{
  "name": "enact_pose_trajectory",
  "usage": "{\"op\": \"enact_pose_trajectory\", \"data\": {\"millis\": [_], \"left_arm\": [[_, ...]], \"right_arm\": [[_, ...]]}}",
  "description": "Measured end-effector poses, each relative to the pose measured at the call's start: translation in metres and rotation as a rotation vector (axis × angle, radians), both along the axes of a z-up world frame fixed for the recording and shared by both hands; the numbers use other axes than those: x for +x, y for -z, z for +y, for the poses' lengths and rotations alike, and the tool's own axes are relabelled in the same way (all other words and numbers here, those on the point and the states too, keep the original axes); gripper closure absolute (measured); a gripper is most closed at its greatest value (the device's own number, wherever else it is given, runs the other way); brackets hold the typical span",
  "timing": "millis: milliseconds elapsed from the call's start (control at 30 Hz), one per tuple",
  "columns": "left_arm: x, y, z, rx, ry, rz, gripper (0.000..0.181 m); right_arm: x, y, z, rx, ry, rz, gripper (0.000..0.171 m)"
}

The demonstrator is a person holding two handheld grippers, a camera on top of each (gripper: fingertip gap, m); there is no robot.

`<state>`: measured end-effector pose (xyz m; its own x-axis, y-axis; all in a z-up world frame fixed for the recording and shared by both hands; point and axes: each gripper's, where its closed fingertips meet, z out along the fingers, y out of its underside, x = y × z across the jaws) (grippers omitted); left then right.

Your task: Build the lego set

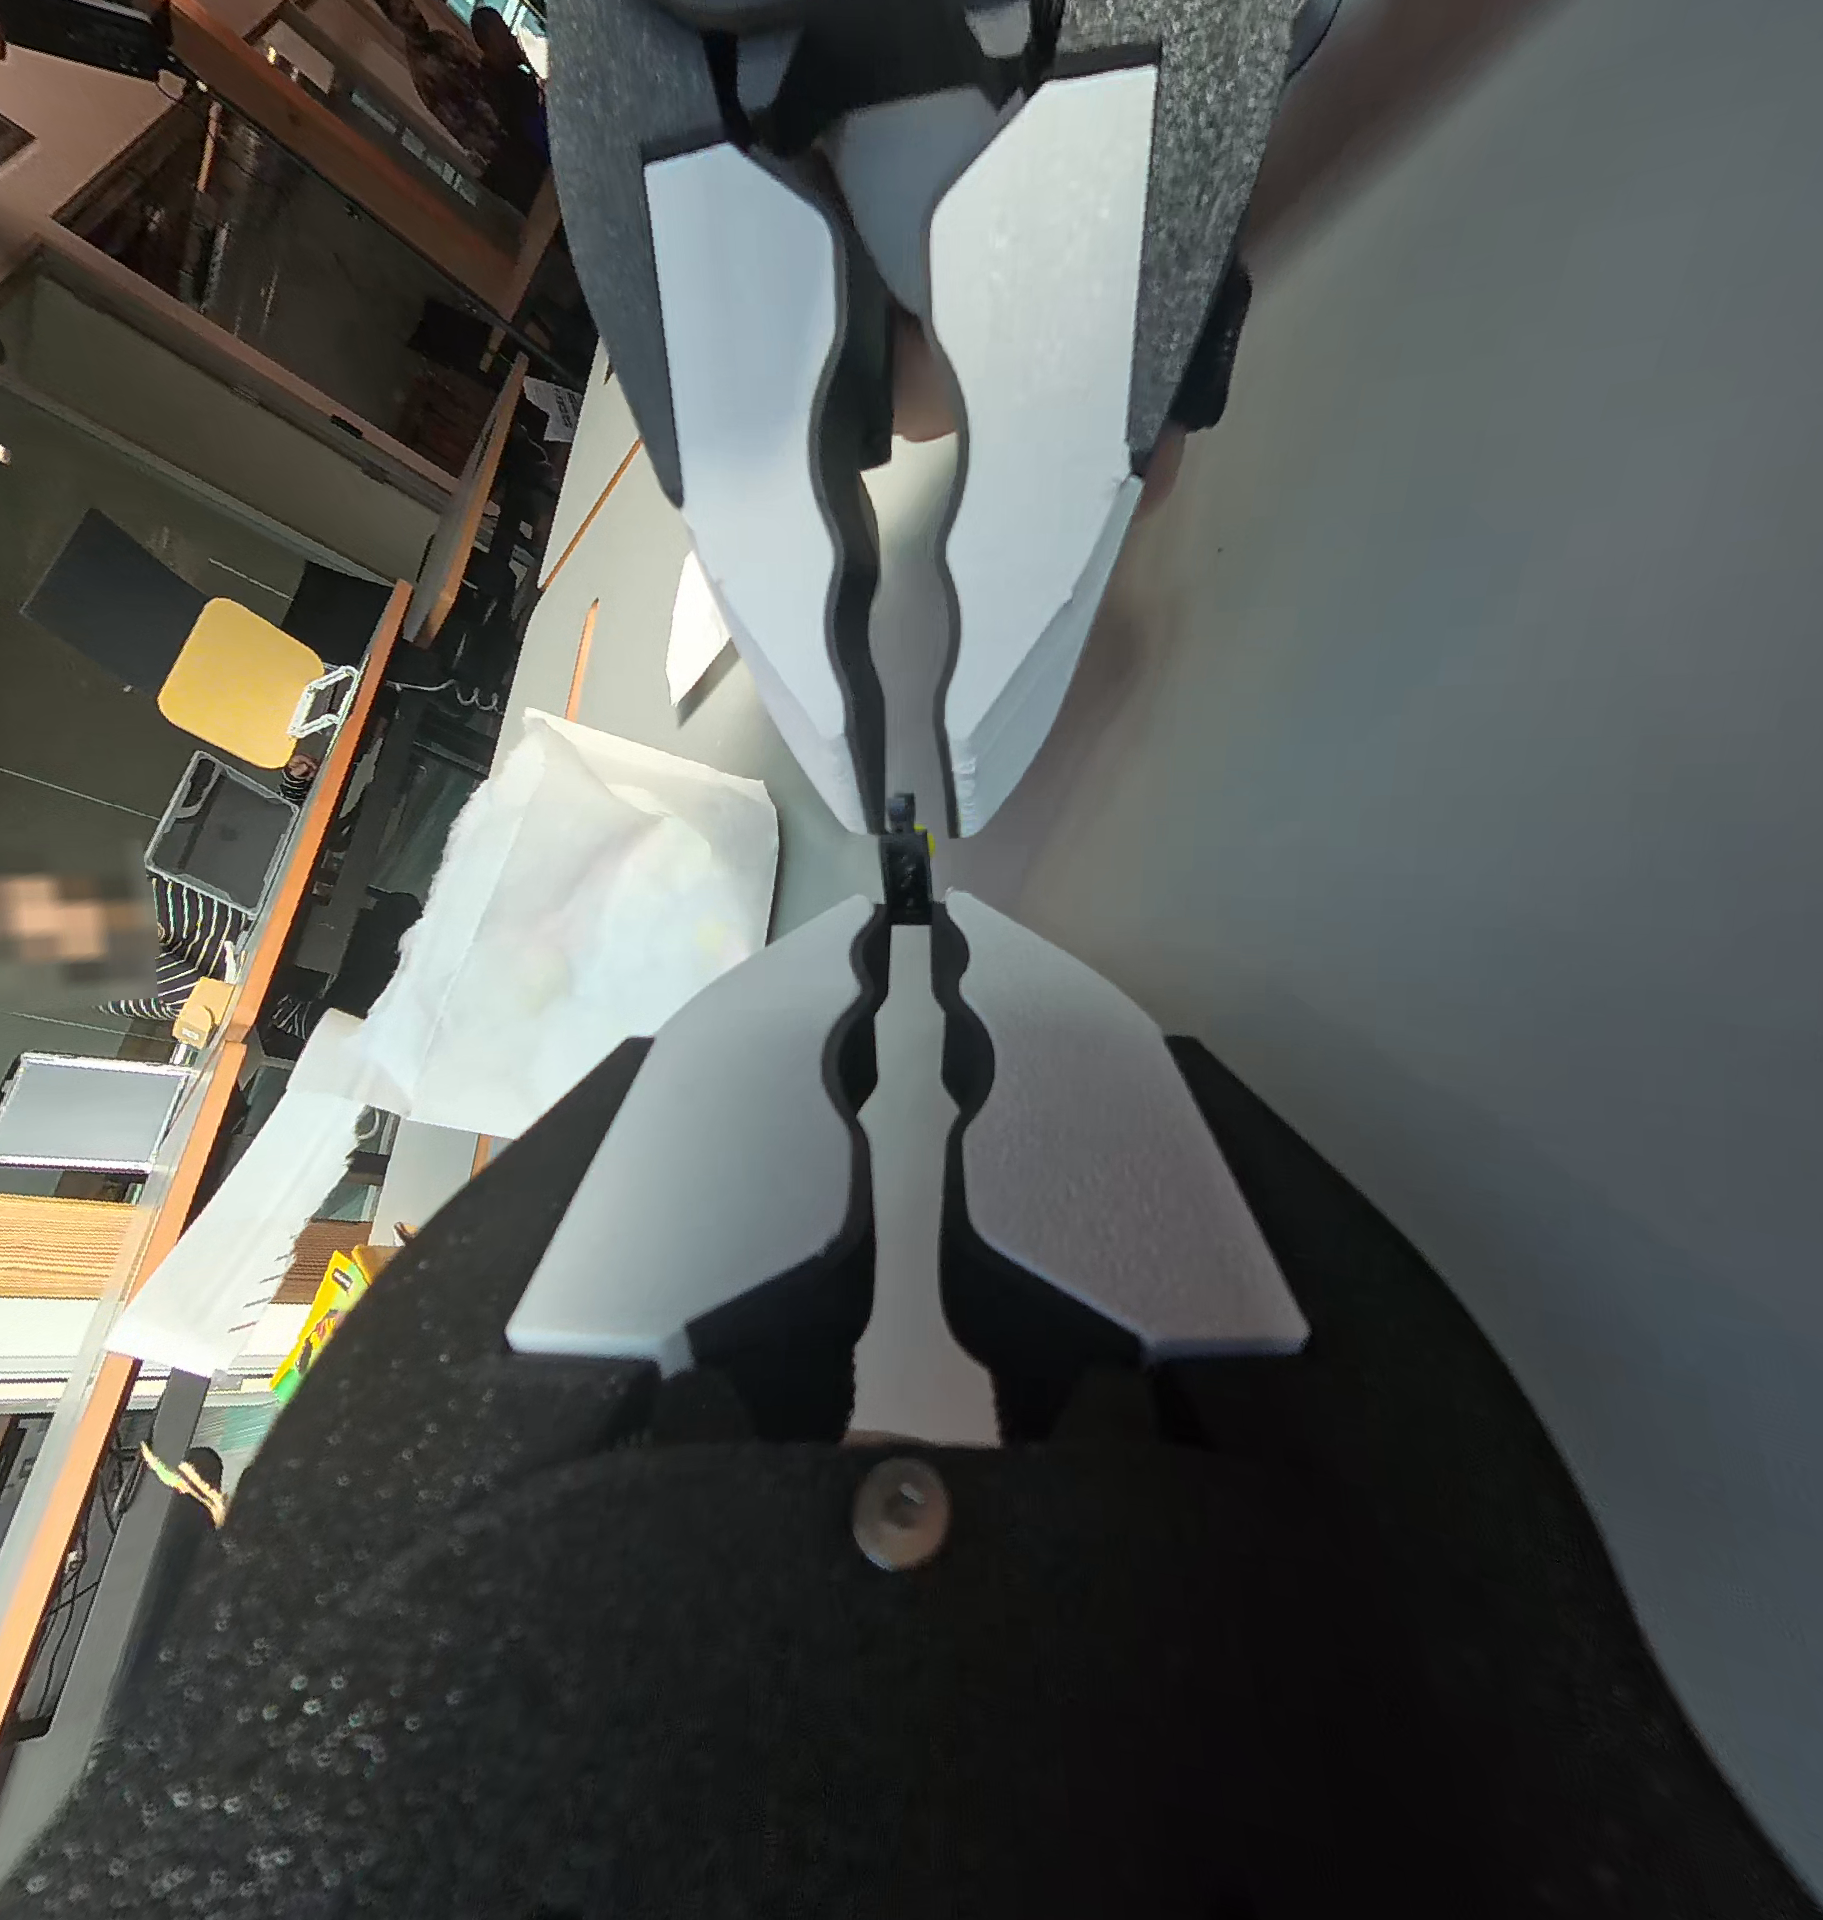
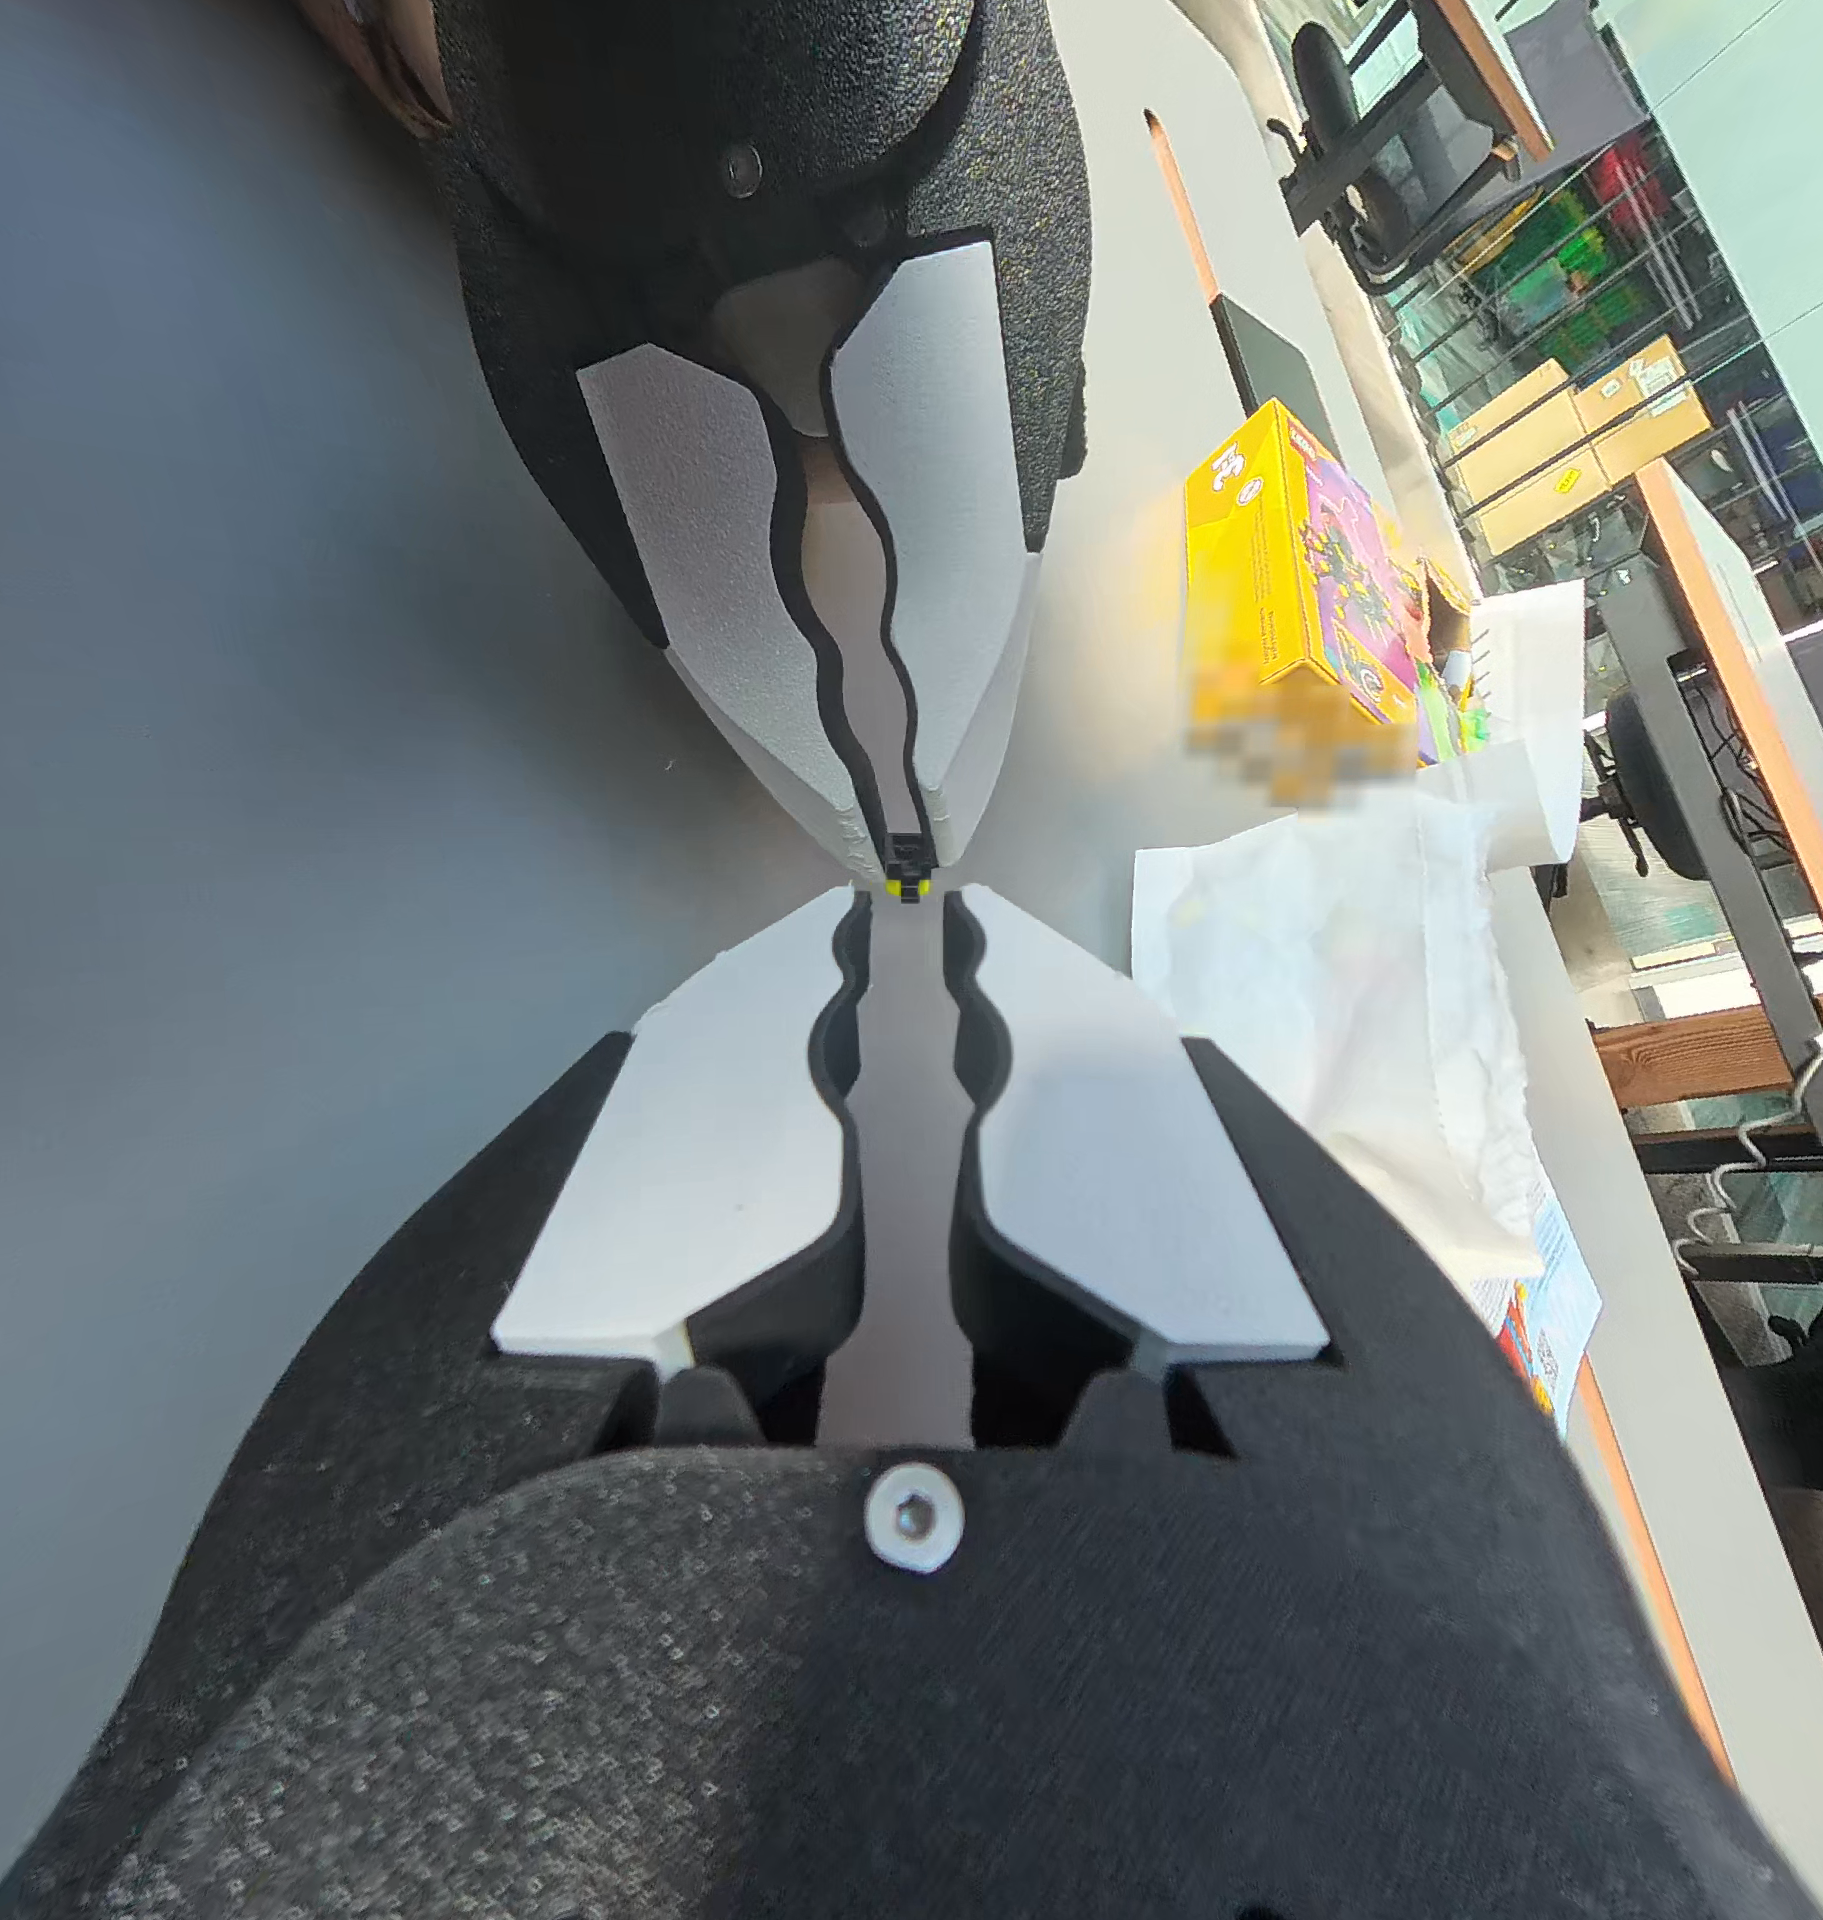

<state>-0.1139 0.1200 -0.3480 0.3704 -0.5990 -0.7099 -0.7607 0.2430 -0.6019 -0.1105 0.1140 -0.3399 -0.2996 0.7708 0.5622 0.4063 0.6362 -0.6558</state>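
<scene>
1. The surface [image 2: 263, 623] is a smooth, matte grey top with an orange-brown edge; both grippers are held above it, tip to tip.
2. A crumpled white paper bag [image 2: 1333, 1018] lies on the surface off to the side, seen also in the left wrist view [image 1: 595, 904], soft and creased. Beyond it stands a yellow cardboard box [image 2: 1291, 561] with a purple printed face, tilted in the view.
3. The left gripper [image 1: 909, 914] reaches forward with its black, pebbled body low in its own view; its fingers [image 1: 741, 1122] are flat, pale grey plates with wavy black inner edges. In the right wrist view it comes in from the top [image 2: 902, 847].
4. The right gripper [image 2: 907, 902] faces it from the opposite direction, the same build, its jaws set narrow. In the left wrist view it descends from above [image 1: 912, 821].
5. The lego piece [image 1: 908, 873] sits between the two sets of tips, above the surface. It is a tiny black block with a yellow part at one end [image 2: 908, 868]; its long axis runs along the line of the grippers, yellow end toward the right gripper. The left gripper's jaws are closed narrow on its black end. Whether the right gripper's tips actually pinch the yellow end, I cannot tell.
</scene>
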Motion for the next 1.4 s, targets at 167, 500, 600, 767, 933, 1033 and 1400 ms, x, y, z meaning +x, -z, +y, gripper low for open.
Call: {"op": "enact_pose_trajectory", "data": {"millis": [167,500,600,767,933,1033,1400], "left_arm": [[0.003,0.001,-0.002,0.005,0.010,0.015,0.174],[0.001,0.002,-0.002,0.001,0.009,0.009,0.174],[0.002,0.000,-0.003,0.001,0.016,-0.008,0.174],[0.000,0.002,-0.001,0.032,-0.006,0.018,0.174],[0.002,-0.001,-0.002,0.054,0.007,0.001,0.171],[0.004,0.003,-0.004,0.040,0.022,0.026,0.173],[-0.003,0.004,-0.002,0.036,-0.024,0.099,0.174]], "right_arm": [[-0.002,0.001,-0.002,0.018,-0.003,0.005,0.160],[-0.003,0.004,-0.003,-0.005,0.002,-0.010,0.164],[-0.003,0.002,-0.004,-0.022,-0.009,-0.003,0.164],[-0.004,0.004,0.000,-0.008,0.017,-0.020,0.165],[-0.004,0.003,-0.003,-0.005,0.003,-0.013,0.165],[-0.003,0.006,-0.004,0.013,-0.003,-0.030,0.165],[-0.006,0.011,0.001,0.063,0.054,-0.069,0.165]]}}
